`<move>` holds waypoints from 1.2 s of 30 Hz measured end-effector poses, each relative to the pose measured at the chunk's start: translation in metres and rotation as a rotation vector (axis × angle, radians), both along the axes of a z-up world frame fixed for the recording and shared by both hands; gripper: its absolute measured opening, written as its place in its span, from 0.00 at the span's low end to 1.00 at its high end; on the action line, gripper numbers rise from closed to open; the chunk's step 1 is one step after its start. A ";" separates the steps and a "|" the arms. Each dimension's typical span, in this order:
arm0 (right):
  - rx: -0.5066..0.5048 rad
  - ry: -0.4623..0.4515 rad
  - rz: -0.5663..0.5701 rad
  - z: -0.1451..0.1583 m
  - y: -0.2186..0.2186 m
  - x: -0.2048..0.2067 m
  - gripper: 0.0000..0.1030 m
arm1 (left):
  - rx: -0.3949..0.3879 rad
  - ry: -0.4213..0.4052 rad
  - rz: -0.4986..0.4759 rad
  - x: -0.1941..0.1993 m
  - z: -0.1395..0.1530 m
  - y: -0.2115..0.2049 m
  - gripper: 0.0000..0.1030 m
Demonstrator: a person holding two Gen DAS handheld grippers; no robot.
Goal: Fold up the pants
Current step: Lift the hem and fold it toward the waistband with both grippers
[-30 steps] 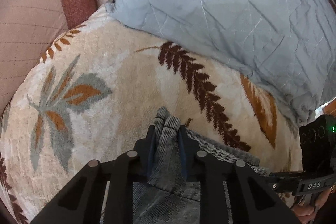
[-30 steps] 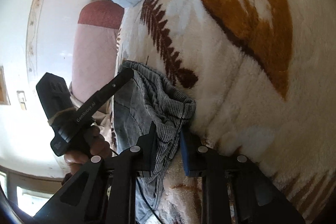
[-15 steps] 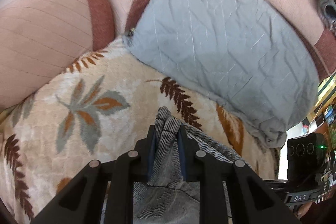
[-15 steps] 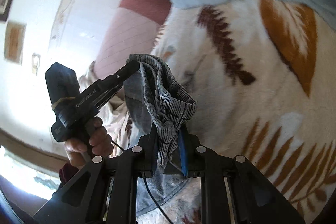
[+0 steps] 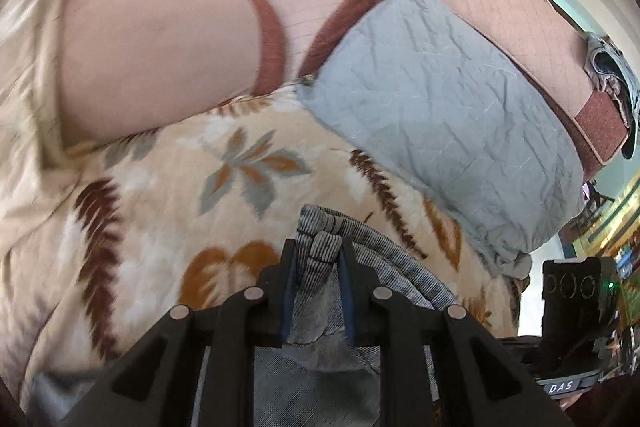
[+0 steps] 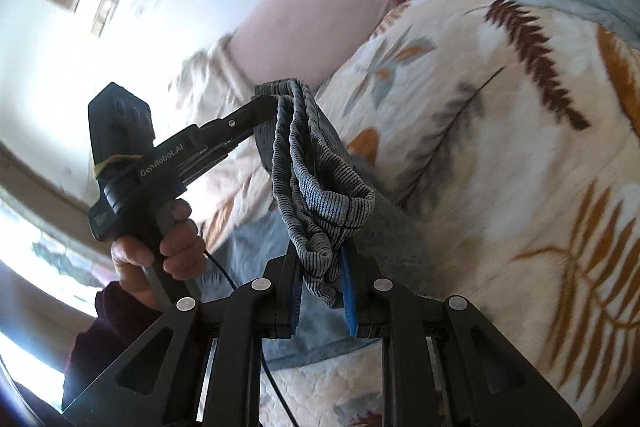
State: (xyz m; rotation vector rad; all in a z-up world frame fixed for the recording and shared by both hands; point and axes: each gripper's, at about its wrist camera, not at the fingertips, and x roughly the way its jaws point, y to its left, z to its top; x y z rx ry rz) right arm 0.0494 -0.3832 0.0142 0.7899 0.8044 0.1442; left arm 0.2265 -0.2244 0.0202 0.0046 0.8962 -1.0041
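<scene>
We hold the pants by their ribbed waistband, one corner in each tool, and the main risk we see is slippage: the left tool pinches a thick bunched wad, so a layer could work free as the cloth swings, leaving the fold uneven. The slack band sagging between the tools could also twist. In the right wrist view, the right tool is clamped on the band at lower centre, while the left tool grips the other end at centre left. The denim hangs below, above the leaf-patterned blanket, near the grey pillow.
</scene>
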 end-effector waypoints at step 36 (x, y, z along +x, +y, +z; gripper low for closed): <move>0.136 0.085 -0.004 -0.033 0.010 0.017 0.50 | 0.066 0.139 0.412 -0.068 -0.037 0.094 0.49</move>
